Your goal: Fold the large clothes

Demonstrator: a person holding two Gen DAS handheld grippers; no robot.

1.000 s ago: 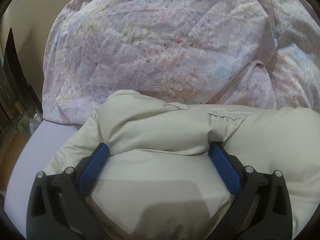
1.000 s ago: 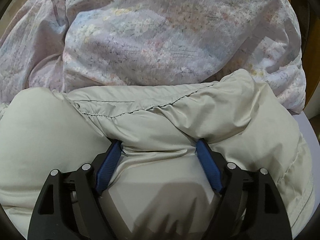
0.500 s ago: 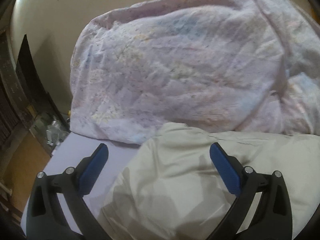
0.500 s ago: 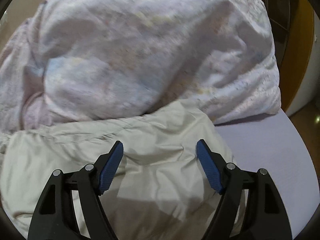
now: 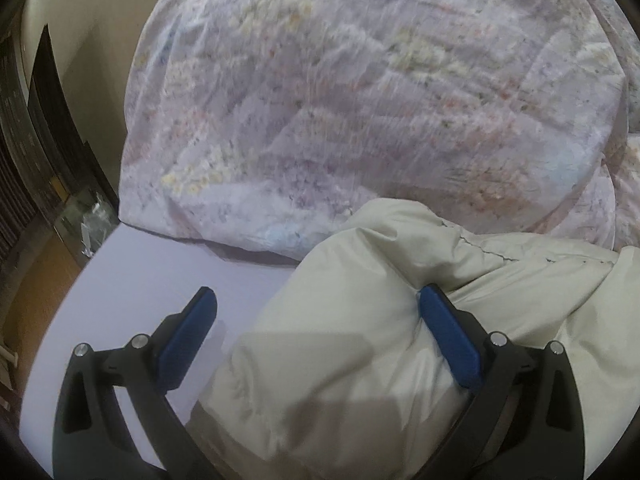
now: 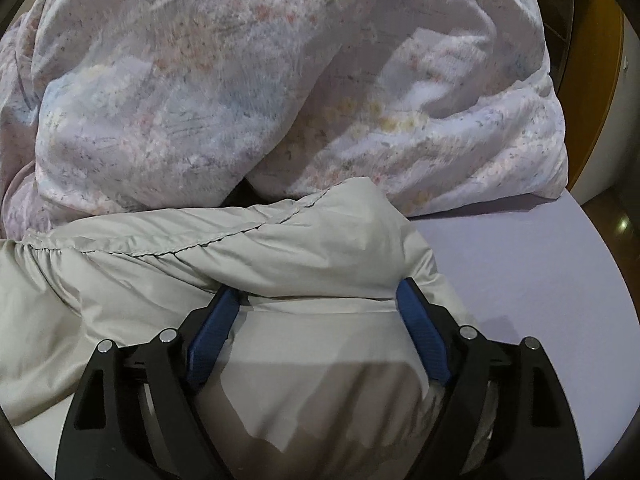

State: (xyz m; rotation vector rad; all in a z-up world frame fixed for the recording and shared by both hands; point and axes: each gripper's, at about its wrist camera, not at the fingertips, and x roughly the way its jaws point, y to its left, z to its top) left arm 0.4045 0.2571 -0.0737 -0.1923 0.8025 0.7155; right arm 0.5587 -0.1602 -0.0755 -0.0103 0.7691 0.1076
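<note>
Since the earlier frame both hand-held grippers have come back down onto the cream padded jacket [image 6: 280, 264], after hovering clear above it half a second ago. The left hand-held gripper [image 5: 316, 308] now straddles the jacket's left end: its right pad digs into a fold of the fabric, while its left pad hangs over the bare lavender sheet of the bed [image 5: 160, 272], touching nothing. Its jaws stand spread wide.

The right hand-held gripper [image 6: 316, 300] has just been opening its jaws further, with a puffy roll of the jacket between them. Both blue pads are tucked under the overhanging fold near the stitched seam, but whether they squeeze the fabric or merely rest against it cannot be told.

The jacket lies bunched across the near part of the bed, its far side touching the big floral duvet [image 5: 360, 100] heaped along the far edge. Bare sheet shows beyond each end of the jacket.
</note>
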